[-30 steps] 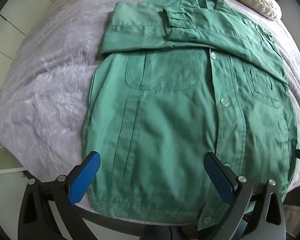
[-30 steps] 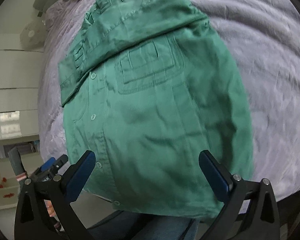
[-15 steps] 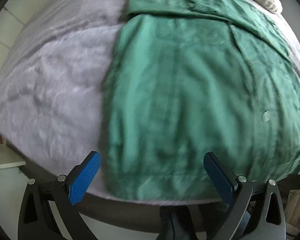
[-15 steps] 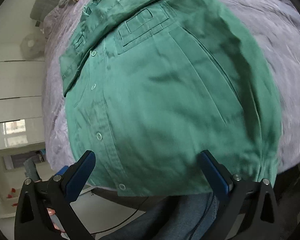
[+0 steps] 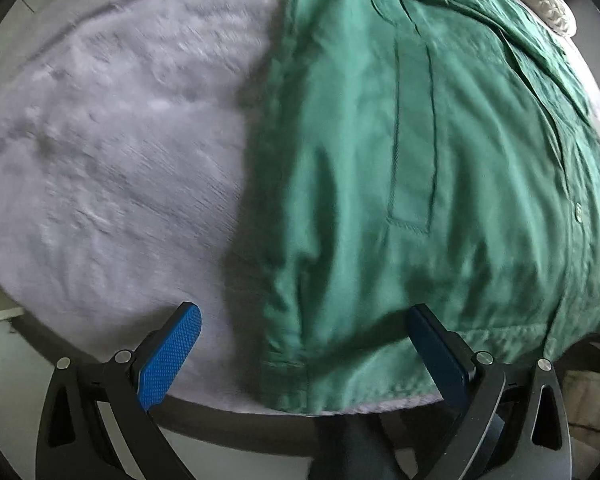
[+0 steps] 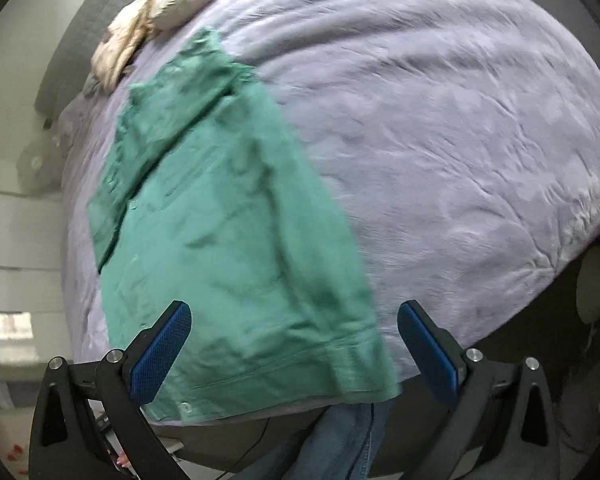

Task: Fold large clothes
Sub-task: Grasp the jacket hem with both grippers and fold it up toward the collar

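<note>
The blue textured fingers (image 5: pixel 168 356) of the left gripper (image 5: pixel 304 354) are spread wide with nothing held, the near-left hem corner of the green button-front cotton shirt (image 5: pixel 420 152) being framed between them at 6 o'clock; the right gripper (image 6: pixel 294 350) is likewise spread wide and empty over the shirt's near-right hem corner. The shirt is laid flat on the lilac plush bedspread (image 6: pixel 440 120), sleeves folded across its chest. A single-layer pinch, or bedspread pile being caught, could skew the fold; no containers are seen.

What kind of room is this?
Probably a bedroom. A green button-up shirt lies on a bed covered with a fuzzy lilac blanket, and a cream pillow sits at the far end.
</note>
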